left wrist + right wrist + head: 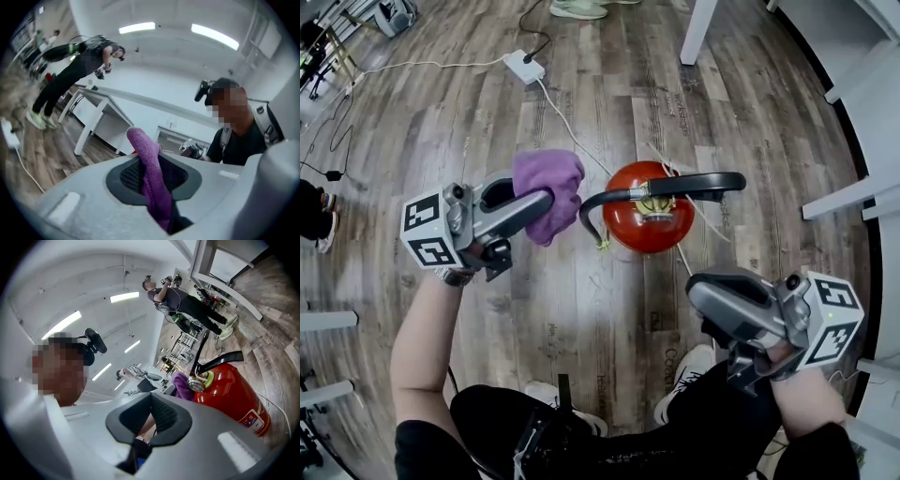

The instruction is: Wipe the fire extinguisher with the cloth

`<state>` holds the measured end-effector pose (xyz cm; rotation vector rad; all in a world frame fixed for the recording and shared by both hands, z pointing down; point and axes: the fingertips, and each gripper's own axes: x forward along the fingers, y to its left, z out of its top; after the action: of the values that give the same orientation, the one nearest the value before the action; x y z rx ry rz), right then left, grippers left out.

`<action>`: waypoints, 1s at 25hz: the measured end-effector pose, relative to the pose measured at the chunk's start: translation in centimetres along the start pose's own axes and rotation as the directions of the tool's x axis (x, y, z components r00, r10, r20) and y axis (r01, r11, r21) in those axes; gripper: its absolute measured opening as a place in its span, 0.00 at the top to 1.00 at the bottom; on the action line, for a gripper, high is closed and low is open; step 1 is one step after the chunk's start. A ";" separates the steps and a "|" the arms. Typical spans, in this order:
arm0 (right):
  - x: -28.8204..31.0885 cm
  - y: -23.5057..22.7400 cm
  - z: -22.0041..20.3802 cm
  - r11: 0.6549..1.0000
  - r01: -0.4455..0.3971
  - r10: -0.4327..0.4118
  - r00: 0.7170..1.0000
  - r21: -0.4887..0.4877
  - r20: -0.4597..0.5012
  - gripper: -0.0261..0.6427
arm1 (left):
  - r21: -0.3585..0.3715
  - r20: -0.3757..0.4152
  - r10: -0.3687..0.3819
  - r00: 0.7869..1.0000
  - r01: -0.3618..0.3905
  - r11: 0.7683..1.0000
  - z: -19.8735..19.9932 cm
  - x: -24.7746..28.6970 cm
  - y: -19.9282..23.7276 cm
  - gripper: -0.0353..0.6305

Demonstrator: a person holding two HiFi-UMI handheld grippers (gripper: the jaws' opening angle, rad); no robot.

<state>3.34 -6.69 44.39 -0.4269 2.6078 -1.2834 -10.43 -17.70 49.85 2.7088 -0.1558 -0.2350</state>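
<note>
A red fire extinguisher stands upright on the wood floor, seen from above, its black handle across the top. My left gripper is just left of it, shut on a bunched purple cloth that is close to the handle's left end. In the left gripper view the cloth sticks up between the pads of the left gripper. My right gripper hovers at the lower right, apart from the extinguisher, its tips together and empty. In the right gripper view the extinguisher and cloth lie ahead.
A white power strip with cables lies on the floor at the back. White table legs and white furniture stand at the right. Another person is in the background. My own legs and shoes are below.
</note>
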 end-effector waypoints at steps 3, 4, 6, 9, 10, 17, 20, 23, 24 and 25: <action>0.5 1.0 0.3 0.999 -0.026 0.026 1.000 0.021 0.009 0.96 | 0.313 -0.159 0.102 0.982 -0.048 0.948 1.0 1.4 -2.8 0.84; 0.7 1.3 0.3 0.999 -0.035 0.035 0.999 0.023 0.010 0.96 | 0.400 -0.205 0.138 0.969 -0.046 0.915 0.8 2.0 -3.4 0.84; 0.6 1.7 0.3 0.999 -0.043 0.043 0.999 0.017 0.010 0.96 | 0.511 -0.284 0.188 0.940 -0.018 0.860 0.0 3.0 -4.0 0.84; 0.1 2.0 0.8 0.999 -0.049 0.049 0.998 0.014 0.028 0.96 | 0.588 -0.368 0.227 0.902 0.036 0.808 -1.1 5.5 -4.2 0.84; -0.2 2.2 1.2 0.998 -0.056 0.055 0.998 0.015 0.035 0.96 | 0.608 -0.383 0.239 0.892 0.049 0.792 -1.0 6.6 -4.3 0.84; -2.1 3.2 3.0 0.994 -0.113 0.112 0.992 0.004 0.063 0.96 | 0.672 -0.456 0.238 0.857 0.157 0.724 0.5 14.7 -5.3 0.84; -2.4 3.3 2.7 0.992 -0.127 0.127 0.990 -0.002 0.069 0.96 | 0.685 -0.496 0.251 0.831 0.197 0.701 0.2 17.0 -6.0 0.84; -2.8 3.1 2.7 0.990 -0.140 0.140 0.987 -0.005 0.077 0.96 | 0.701 -0.528 0.249 0.812 0.251 0.667 -0.3 20.1 -6.4 0.84; -3.0 3.0 2.8 0.990 -0.142 0.142 0.987 -0.005 0.079 0.96 | 0.698 -0.536 0.238 0.810 0.266 0.665 -0.3 21.1 -6.5 0.84; -3.0 3.0 2.8 0.990 -0.142 0.142 0.987 -0.006 0.080 0.96 | 0.695 -0.543 0.229 0.808 0.280 0.663 -0.4 22.0 -6.7 0.84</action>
<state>6.55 -5.95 40.46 -0.2808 2.5216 -1.1948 11.65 -14.62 44.32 3.4383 -0.0138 0.9039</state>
